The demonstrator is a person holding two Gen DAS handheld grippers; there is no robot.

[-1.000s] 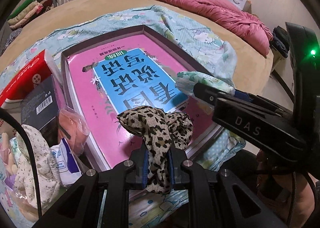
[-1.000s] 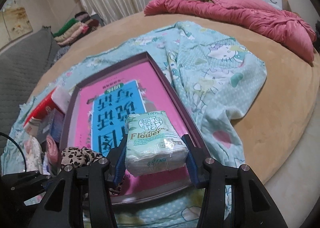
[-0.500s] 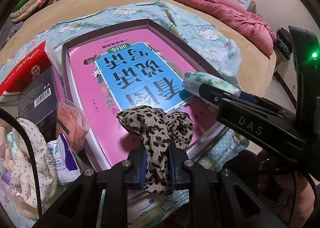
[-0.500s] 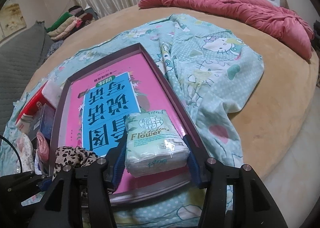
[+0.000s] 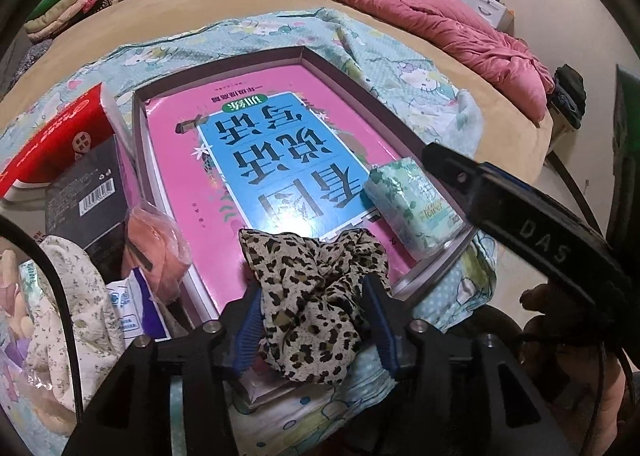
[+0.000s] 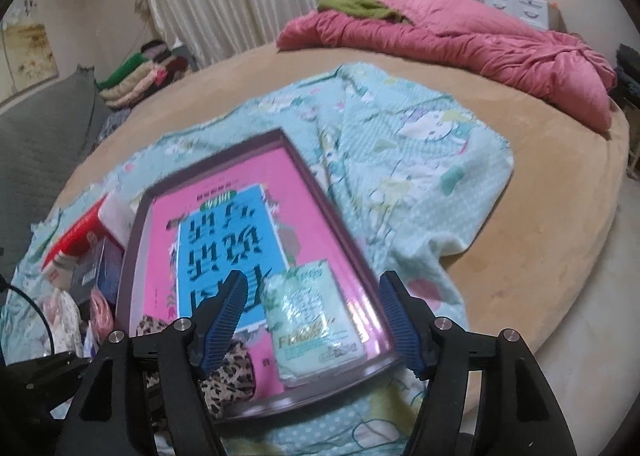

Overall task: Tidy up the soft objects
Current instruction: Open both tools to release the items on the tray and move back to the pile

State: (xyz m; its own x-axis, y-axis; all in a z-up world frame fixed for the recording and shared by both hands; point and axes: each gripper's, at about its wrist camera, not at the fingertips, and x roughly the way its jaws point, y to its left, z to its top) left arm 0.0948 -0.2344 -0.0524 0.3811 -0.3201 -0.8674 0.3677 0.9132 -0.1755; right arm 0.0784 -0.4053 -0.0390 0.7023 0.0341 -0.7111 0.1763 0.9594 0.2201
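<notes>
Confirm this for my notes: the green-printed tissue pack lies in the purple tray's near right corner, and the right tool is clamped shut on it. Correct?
Not quite. The green-printed tissue pack does lie in the purple tray's near right corner, but the right tool is not clamped on it. Its jaws have just been opening and stand clear of the pack on both sides, as the right wrist view shows.

Both wrist views look steeply down, close, sharing the tray (image 5: pixel 400 128).
</notes>
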